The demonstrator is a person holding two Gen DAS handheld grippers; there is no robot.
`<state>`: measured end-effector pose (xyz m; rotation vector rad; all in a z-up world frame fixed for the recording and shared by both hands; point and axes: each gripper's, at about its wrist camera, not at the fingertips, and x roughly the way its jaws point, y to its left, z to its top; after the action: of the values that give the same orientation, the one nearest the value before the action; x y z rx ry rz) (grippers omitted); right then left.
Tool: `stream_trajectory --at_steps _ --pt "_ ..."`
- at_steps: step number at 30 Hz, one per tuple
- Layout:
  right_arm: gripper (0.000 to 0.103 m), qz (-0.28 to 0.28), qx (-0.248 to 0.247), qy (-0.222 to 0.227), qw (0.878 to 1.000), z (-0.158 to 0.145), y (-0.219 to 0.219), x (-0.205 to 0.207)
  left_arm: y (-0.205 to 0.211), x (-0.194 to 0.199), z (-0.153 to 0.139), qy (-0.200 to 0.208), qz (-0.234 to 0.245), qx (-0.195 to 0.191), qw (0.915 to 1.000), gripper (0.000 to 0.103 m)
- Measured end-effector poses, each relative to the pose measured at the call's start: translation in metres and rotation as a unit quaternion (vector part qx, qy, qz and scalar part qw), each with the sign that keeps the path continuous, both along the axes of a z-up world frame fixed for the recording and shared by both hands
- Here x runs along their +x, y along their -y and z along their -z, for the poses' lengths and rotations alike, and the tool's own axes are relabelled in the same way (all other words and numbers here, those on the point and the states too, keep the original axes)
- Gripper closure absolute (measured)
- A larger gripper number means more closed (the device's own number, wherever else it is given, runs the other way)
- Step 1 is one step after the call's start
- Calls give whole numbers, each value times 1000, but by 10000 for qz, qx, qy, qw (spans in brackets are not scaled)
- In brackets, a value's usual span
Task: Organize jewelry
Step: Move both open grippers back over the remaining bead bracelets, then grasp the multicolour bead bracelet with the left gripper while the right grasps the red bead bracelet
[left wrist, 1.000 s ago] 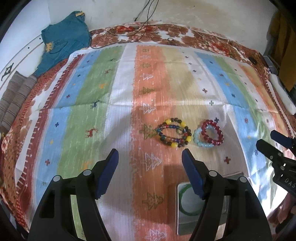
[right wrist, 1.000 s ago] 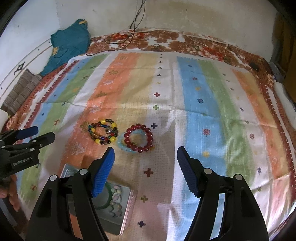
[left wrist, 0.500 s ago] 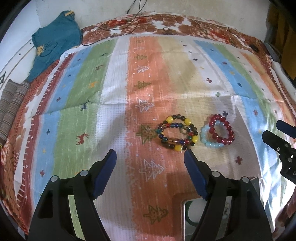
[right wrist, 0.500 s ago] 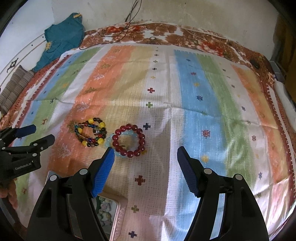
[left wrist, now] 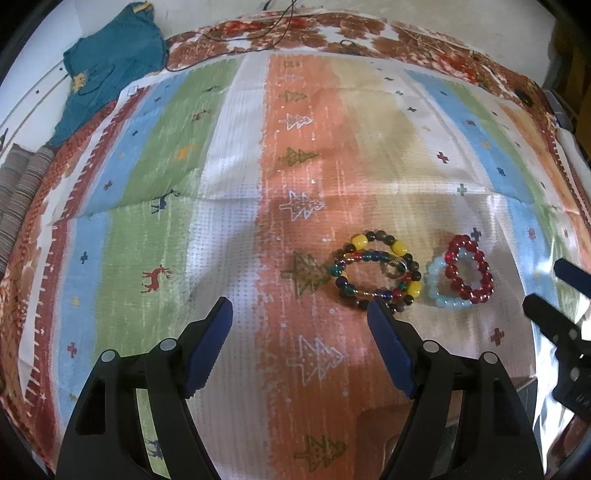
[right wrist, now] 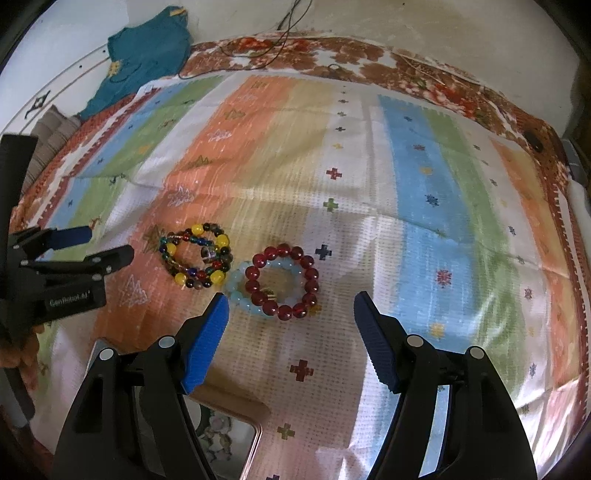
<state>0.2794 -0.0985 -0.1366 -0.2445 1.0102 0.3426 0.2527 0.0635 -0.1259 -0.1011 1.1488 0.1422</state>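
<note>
wall (right wrist: 406, 22): pale, plain | striped cloth (left wrist: 236, 206): covers surface | teal garment (left wrist: 110, 62): far-left corner

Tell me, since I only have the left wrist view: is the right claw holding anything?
Observer: No. In the right wrist view the right claw stands open and empty, and the red bracelet lies on the cloth just ahead of its fingertips.
Operator: What is the half-hidden thing at the bottom edge of my view?
Observer: A tray with a rose-gold rim. A pale, pebbly bead piece lies in it.
Operator: Does the red one have a clasp?
Observer: A small gold-coloured piece shows among its nearest beads. I cannot tell whether it is a clasp.
</note>
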Motion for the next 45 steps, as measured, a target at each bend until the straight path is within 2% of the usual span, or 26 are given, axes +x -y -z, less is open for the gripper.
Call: stream_trajectory --at_steps 4,8,14,21,27,30,32,35,40,43,45 --pt "33 -92 20 -135 9999 9 -6 4 -5 7 6 -55 -58 -102 9999 28" --pt "33 -106 9 -288 9995 19 -9 10 -12 13 11 -110 -140 -383 9991 28" --pt "33 -226 -78 -330 9992 24 -19 13 -8 22 13 -148 -31 -183 9997 28" --pt "33 -282 -170 -408 9986 32 -24 20 -5 34 23 -252 18 -198 9995 29" --pt "33 -361 -198 -499 9979 40 -29 24 -3 40 27 -278 63 -219 9994 34" --pt "41 -409 -214 -556 9974 43 -33 26 -2 43 30 -307 101 -232 9992 36" --pt "42 -428 -235 -616 9969 46 -36 27 -1 44 32 -339 118 -212 9991 38" --pt "49 -405 -319 -654 9965 51 -38 29 0 46 37 -412 172 -133 9989 41" --pt "59 -422 -330 -736 9958 56 -39 32 3 48 40 -437 293 -91 9986 51" --pt "68 -435 -368 -761 9955 59 -39 33 4 49 41 -449 342 -155 9983 60" --pt "74 -451 -349 -765 9954 59 -39 33 7 50 42 -427 399 -191 9981 72"
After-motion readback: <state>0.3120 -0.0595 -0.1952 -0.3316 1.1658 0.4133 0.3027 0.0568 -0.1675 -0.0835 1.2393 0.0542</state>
